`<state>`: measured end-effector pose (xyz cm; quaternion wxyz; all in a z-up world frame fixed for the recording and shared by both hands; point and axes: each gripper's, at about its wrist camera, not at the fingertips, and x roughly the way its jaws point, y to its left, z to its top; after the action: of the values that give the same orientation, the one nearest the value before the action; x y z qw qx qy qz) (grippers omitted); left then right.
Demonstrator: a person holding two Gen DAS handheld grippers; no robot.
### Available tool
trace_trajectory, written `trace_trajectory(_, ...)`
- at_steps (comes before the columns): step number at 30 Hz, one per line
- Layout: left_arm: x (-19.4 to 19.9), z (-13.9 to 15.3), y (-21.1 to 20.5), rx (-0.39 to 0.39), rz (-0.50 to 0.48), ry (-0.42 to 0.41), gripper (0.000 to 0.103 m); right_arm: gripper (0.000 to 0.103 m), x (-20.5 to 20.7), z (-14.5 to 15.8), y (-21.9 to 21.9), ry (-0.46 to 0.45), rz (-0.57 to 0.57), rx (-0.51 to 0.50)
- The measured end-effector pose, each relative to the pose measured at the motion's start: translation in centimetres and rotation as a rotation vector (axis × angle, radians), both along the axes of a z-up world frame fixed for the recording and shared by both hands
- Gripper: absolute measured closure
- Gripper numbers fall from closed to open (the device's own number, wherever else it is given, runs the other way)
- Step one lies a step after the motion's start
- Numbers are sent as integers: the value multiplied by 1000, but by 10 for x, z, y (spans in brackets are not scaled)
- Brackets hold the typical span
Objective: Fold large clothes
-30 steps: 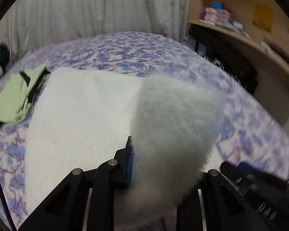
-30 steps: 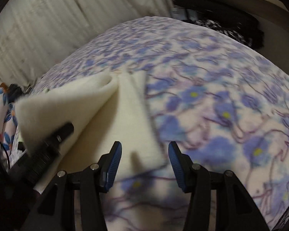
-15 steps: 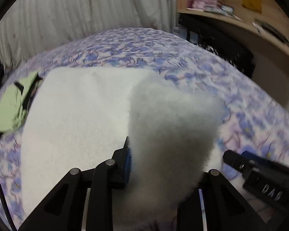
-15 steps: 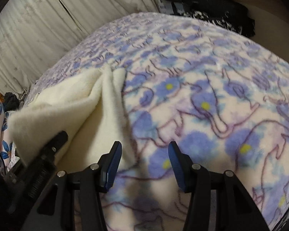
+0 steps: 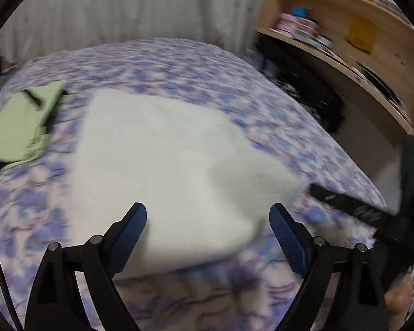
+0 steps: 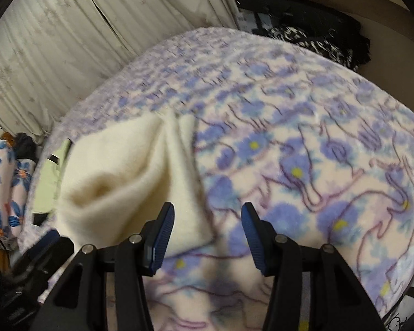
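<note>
A cream-white fleece garment (image 5: 165,165) lies folded on the flowered bed blanket (image 5: 179,63). My left gripper (image 5: 207,212) hovers over its near edge; the jaws are opening wide and the cloth lies loose below them, touching neither pad. In the right wrist view the same garment (image 6: 124,179) bulges in a soft fold at the left. My right gripper (image 6: 207,212) is above its near right corner, jaws opening slightly, with nothing pressed between them. The right gripper (image 5: 358,209) also shows as a black bar at the garment's right edge in the left wrist view.
A folded light-green garment (image 5: 22,127) lies on the bed left of the white one. Pale curtains (image 6: 69,41) hang behind the bed. A wooden shelf (image 5: 345,27) and dark clutter (image 5: 303,88) stand to the right. A flowered pillow (image 6: 5,182) sits at the far left.
My left gripper has let go of the raised fleece flap, which has dropped flat onto the garment. The gripper has pulled back and up. My right gripper has risen slightly.
</note>
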<state>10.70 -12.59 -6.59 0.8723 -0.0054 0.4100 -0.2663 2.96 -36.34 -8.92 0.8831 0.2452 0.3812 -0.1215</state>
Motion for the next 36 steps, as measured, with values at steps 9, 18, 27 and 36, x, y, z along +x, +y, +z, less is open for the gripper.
trace_trajectory(9, 32, -19, 75, 93, 229, 73, 14, 41, 69, 22, 33, 60, 275, 176)
trace_trajectory(18, 52, -43, 91, 84, 250, 147, 14, 65, 140, -37, 36, 269, 354, 240)
trace_trajectory(27, 67, -42, 85, 47, 215, 151, 14, 87, 103, 16, 33, -40, 410, 115)
trace_trajectory(36, 76, -83, 47, -4, 103, 281, 12, 88, 94, -66, 1, 40, 295, 87)
